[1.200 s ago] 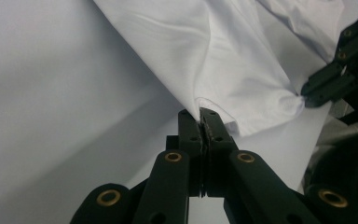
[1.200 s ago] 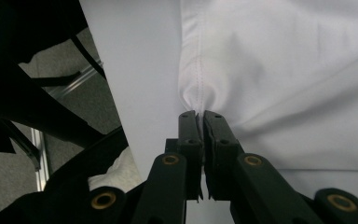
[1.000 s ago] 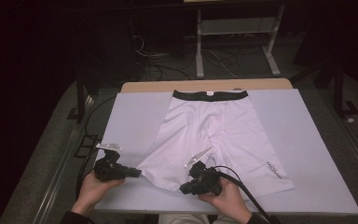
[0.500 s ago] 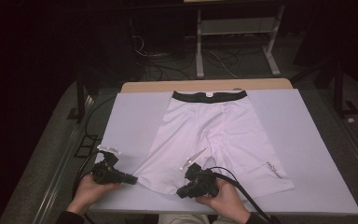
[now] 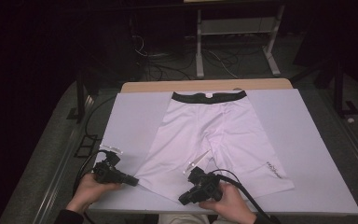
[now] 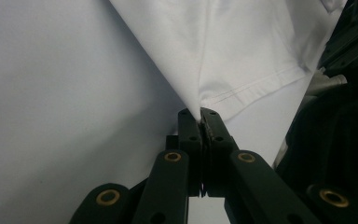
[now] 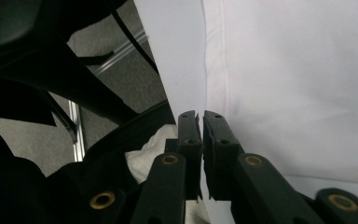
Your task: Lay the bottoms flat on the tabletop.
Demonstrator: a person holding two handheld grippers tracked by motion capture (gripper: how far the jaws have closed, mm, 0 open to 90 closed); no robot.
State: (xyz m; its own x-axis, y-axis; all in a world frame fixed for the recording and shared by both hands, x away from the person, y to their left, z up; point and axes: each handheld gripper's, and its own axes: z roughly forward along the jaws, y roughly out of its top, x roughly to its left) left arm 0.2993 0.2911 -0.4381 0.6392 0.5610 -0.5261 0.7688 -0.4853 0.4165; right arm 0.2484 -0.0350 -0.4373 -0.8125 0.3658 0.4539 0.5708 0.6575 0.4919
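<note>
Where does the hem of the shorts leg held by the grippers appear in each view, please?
High view: hem at bottom centre, between both grippers.
Left gripper view: hem right of centre, its corner pinched.
Right gripper view: hem runs down the top centre.
Shared landmark: its stitched seam line.

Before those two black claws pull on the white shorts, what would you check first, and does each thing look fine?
1. Left gripper pinches the hem corner of the shorts: ok.
2. Right gripper has cloth between its jaws: cannot tell; the jaws are shut at the hem edge.
3. Shorts lie flat on the table: ok.
4. Black waistband lies straight at the far end: ok.
5. Cable stays off the cloth: not ok, it lies over the hem.
</note>
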